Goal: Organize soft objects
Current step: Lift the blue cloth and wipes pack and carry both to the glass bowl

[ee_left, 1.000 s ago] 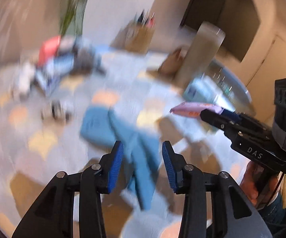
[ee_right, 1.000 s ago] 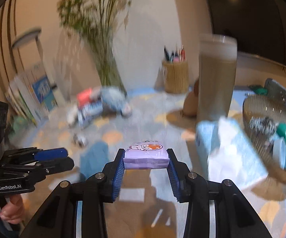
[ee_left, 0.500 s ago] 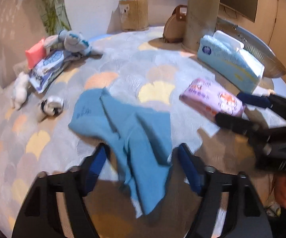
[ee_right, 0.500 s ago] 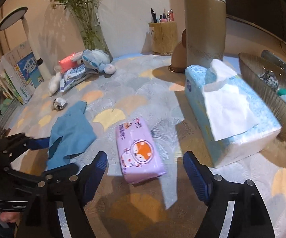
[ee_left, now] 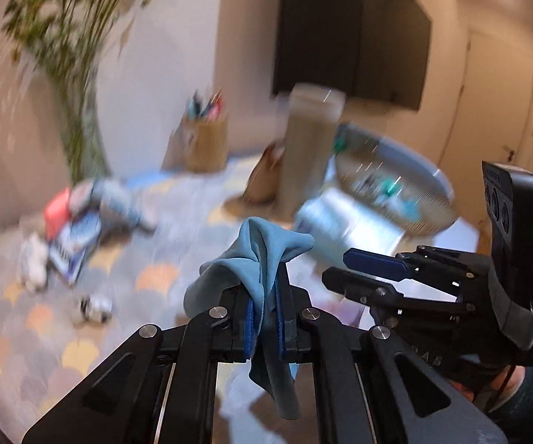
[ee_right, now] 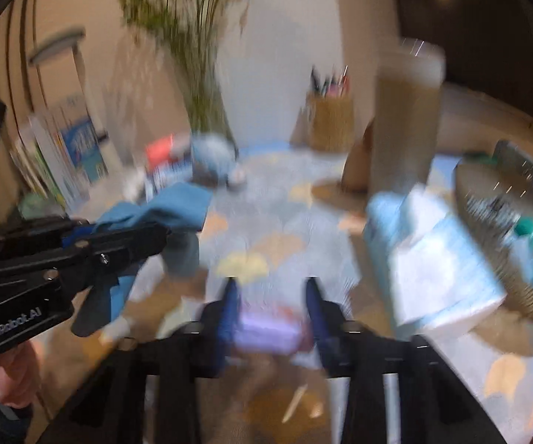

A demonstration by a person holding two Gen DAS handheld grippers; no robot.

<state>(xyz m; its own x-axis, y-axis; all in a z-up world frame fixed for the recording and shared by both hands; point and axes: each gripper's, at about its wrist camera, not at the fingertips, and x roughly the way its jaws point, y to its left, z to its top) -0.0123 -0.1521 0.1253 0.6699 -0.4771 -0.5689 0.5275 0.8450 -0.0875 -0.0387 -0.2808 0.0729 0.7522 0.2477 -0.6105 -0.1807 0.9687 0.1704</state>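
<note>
My left gripper (ee_left: pixel 266 288) is shut on a blue cloth (ee_left: pixel 262 244), which bunches above its pads and hangs below them, off the patterned table (ee_right: pixel 277 192). The right wrist view shows the same cloth (ee_right: pixel 170 203) in that gripper (ee_right: pixel 151 235) at the left. My right gripper (ee_right: pixel 272 288) has its jaws closing. A blurred purple tissue pack (ee_right: pixel 266 329) lies on the table, seen low between the fingers. In the left wrist view the right gripper (ee_left: pixel 344 270) has nothing at its fingertips.
A blue tissue box (ee_right: pixel 432 259) and a wire bowl (ee_right: pixel 506 222) of small items stand at the right. Behind are a tall beige cylinder (ee_right: pixel 407 122), a pen holder (ee_right: pixel 331 122) and a vase of green stems (ee_right: pixel 199 74). Soft toys and packs (ee_left: pixel 92 203) lie at the back left.
The left gripper has shut on the blue cloth and raised it off the table. The right gripper set the purple pack down, opened wide, and has since narrowed its jaws.
</note>
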